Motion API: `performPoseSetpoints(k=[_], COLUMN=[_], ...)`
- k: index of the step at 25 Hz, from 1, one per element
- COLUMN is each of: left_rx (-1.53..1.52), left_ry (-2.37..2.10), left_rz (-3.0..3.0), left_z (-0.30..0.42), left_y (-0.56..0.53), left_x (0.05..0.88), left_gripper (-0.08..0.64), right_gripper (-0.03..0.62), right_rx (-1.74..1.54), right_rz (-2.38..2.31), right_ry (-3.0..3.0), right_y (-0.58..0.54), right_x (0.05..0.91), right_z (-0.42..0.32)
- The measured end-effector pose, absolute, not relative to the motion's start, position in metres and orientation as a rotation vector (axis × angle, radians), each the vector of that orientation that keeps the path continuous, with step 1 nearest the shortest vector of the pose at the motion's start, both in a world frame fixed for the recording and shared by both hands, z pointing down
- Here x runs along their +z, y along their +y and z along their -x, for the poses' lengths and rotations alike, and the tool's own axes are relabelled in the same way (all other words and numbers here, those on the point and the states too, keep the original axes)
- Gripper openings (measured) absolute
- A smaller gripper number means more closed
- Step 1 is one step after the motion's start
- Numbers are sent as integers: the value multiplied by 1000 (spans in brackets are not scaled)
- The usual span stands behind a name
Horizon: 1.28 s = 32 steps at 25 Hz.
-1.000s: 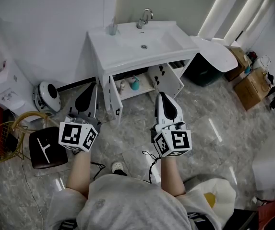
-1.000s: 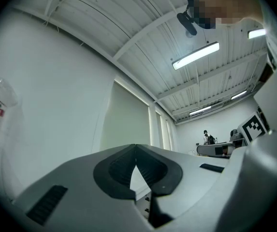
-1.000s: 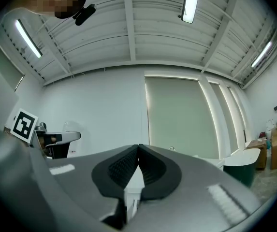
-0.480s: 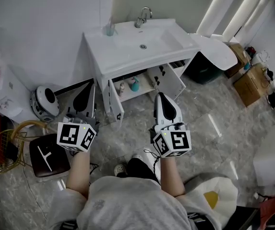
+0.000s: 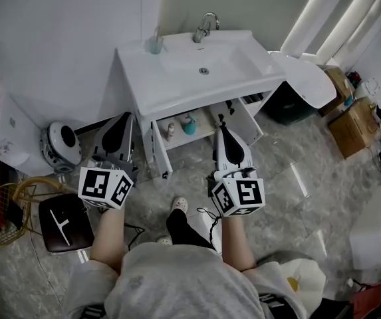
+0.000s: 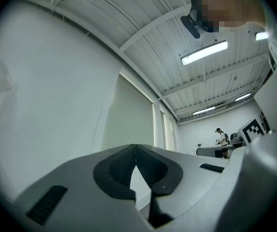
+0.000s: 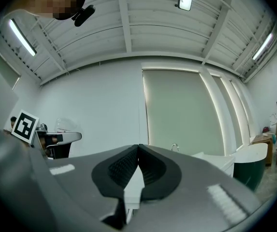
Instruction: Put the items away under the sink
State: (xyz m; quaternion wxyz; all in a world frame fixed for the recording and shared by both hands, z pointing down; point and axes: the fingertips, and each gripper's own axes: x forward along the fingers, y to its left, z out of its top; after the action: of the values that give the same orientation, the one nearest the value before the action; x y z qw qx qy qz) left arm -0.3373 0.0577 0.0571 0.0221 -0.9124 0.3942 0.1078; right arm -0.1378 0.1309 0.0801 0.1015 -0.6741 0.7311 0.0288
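The white sink cabinet (image 5: 143, 92) stands ahead with both doors (image 5: 240, 115) swung open. On its inner shelf stand a teal bottle (image 5: 189, 124) and a small pale bottle (image 5: 170, 131). A clear cup (image 5: 155, 44) sits on the sink top beside the faucet (image 5: 205, 26). My left gripper (image 5: 125, 117) is held before the left door, shut and empty. My right gripper (image 5: 223, 129) points at the open cabinet, also shut with nothing in it. The left gripper (image 6: 136, 146) and the right gripper (image 7: 138, 146) each show their pads meeting in their own views.
A white round appliance (image 5: 62, 143), a dark stool (image 5: 62, 221) and a wire basket (image 5: 4, 205) lie on the floor at the left. A white oval lid (image 5: 306, 75), a dark bin (image 5: 283, 102) and cardboard boxes (image 5: 353, 121) stand at the right. The person's foot (image 5: 179, 205) is forward.
The person has stepped toward the cabinet, one foot coming forward. Both grippers moved along with it, still shut, and the cabinet looks slightly nearer.
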Motion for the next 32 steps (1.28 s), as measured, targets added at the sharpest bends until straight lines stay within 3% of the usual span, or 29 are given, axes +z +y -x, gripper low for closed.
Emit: performPoseSetpoints(k=[18,32], left_rx=[377,334], left_ry=[1317,1307], left_rz=[2738,2777], left_z=[269,261], left_y=[-92,-152], left_x=[34,45], left_gripper=[8,8], right_gripper=[9,10], right_rx=[91,9], right_rz=[1857,1857], right_ry=[2226,2234], right_y=[-37,-90], right_x=[67,90], right_z=[66,65])
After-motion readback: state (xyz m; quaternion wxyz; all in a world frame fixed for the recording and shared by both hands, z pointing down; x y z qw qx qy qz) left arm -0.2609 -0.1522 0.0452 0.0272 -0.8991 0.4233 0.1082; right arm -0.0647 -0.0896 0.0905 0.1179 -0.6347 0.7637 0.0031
